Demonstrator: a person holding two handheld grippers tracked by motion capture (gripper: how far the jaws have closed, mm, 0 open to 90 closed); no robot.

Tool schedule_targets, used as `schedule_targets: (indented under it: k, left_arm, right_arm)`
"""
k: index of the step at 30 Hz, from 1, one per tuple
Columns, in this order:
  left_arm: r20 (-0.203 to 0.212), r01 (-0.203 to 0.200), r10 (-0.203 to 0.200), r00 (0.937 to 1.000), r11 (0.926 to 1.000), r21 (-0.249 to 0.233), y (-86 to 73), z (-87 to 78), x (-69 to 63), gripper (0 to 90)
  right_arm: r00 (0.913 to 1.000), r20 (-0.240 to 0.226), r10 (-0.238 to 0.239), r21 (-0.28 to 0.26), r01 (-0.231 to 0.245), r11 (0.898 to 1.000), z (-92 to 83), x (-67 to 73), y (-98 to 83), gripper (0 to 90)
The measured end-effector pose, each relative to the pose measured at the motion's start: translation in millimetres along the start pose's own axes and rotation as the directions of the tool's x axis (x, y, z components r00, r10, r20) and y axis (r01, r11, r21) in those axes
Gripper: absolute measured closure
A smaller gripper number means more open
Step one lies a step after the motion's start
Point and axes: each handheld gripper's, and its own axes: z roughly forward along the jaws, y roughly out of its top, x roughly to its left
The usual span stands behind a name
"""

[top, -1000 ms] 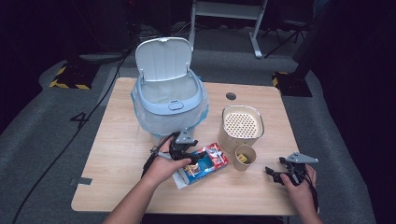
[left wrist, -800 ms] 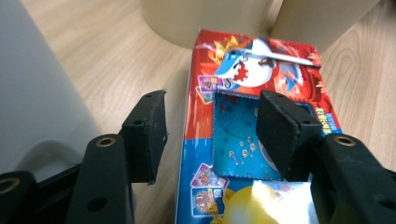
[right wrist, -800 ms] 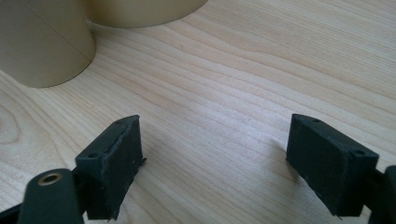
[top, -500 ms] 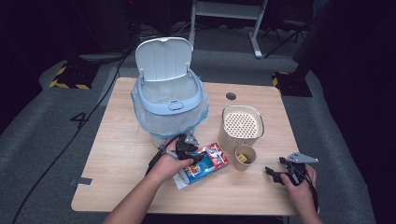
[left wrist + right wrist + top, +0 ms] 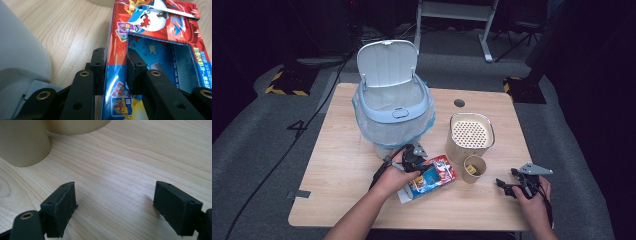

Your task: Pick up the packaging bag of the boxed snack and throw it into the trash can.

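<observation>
We note a pale blue bin [image 5: 393, 107] with its lid up at the table's [image 5: 337, 165] left rear. In front of it, the left gripper [image 5: 115, 67] has just been closing its jaws; they now pinch the side wall of the red and blue carton [image 5: 430, 175], which lies flat on the table. Just to its right stand a perforated-top canister [image 5: 470, 135] and a small paper cup [image 5: 474, 168]. At far right, the right gripper [image 5: 115, 202] rests low over bare wood, jaws spread, holding nothing.
</observation>
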Motion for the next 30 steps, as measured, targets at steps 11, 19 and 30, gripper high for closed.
schedule_targets:
  k: [11, 19, 30]
  left_arm:
    - [0.032, 0.014, -0.007, 0.9994, 0.9778, -0.209, 5.6, -40.5, -8.3, 72.4]
    - [0.021, 0.024, -0.018, 0.9996, 0.9399, -0.341, 14.4, -69.9, -4.5, 72.5]
    - [0.003, 0.036, -0.040, 0.9992, 0.8705, -0.491, 31.8, -109.8, -1.6, 73.0]
  right_arm:
    - [1.0000, 0.000, 0.000, 0.000, 0.000, 1.000, 0.0, 0.0, 0.0, 18.4]
    - [1.0000, 0.000, 0.000, 0.000, 0.000, 1.000, 0.0, 0.0, 0.0, 18.4]
    - [1.0000, 0.000, 0.000, 0.000, 0.000, 1.000, 0.0, 0.0, 0.0, 18.4]
